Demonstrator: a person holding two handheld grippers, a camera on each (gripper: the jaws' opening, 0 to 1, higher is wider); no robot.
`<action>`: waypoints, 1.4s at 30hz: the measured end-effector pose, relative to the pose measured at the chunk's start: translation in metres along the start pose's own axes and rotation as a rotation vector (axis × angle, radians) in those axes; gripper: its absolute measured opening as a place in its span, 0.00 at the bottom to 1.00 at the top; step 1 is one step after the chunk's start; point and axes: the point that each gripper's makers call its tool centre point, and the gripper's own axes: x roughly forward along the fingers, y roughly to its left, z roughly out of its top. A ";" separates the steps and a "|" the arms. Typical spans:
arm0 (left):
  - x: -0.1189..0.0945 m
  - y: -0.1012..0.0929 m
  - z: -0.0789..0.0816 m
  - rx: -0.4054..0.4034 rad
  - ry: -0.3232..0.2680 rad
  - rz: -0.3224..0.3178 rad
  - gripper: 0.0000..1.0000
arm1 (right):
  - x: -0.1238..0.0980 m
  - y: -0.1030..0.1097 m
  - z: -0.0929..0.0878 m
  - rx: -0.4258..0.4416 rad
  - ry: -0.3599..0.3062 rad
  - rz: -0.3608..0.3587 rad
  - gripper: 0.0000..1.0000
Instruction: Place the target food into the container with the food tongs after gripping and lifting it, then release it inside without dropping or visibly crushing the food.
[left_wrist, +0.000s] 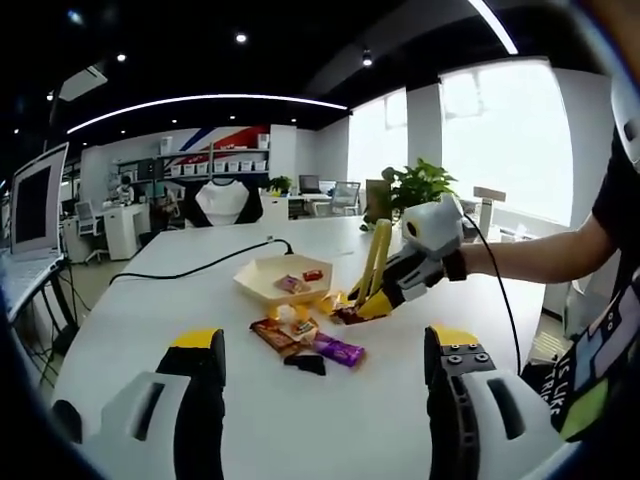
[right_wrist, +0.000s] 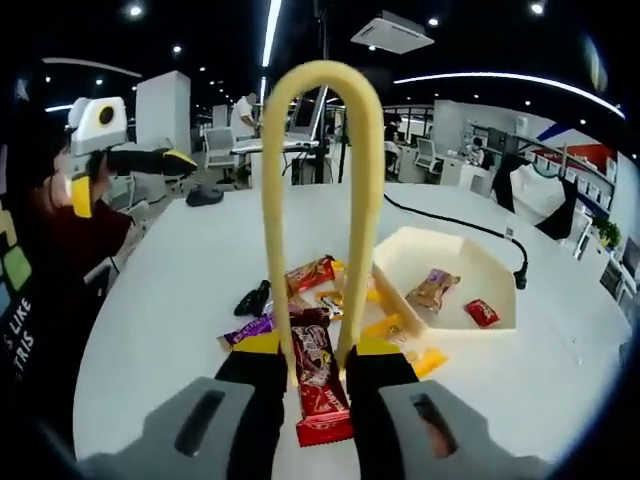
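1. While the left gripper (left_wrist: 320, 375) hangs idle over the white table (left_wrist: 150, 310) with its jaws spread and nothing between them, the left gripper view shows the right gripper (left_wrist: 400, 285) holding the yellow food tongs (left_wrist: 372, 268) down at the heap of wrapped snacks (left_wrist: 310, 340) just beside the cream container (left_wrist: 262, 285).

2. In the right gripper view, the right gripper (right_wrist: 318, 385) is clamped on the tongs (right_wrist: 318, 200), whose arms run down between its jaws. A red wrapped snack bar (right_wrist: 318, 385) lies lengthwise between those arms, near the camera; whether it is already lifted cannot be told.

3. The step looks like gripping. Next, I judge, comes a gentle lift and a carry rightward to the container (right_wrist: 450, 290), which already holds two snacks, with pressure kept light so the bar isn't crushed.
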 end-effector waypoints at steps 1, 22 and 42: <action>0.000 0.000 0.000 -0.001 -0.002 0.001 0.87 | 0.000 0.001 0.002 -0.009 0.007 -0.001 0.19; 0.002 -0.004 0.014 0.015 -0.035 -0.010 0.88 | -0.003 -0.073 0.075 0.028 -0.063 -0.140 0.19; 0.003 0.001 0.015 0.009 -0.034 -0.013 0.88 | 0.034 -0.152 0.093 0.052 -0.021 -0.271 0.20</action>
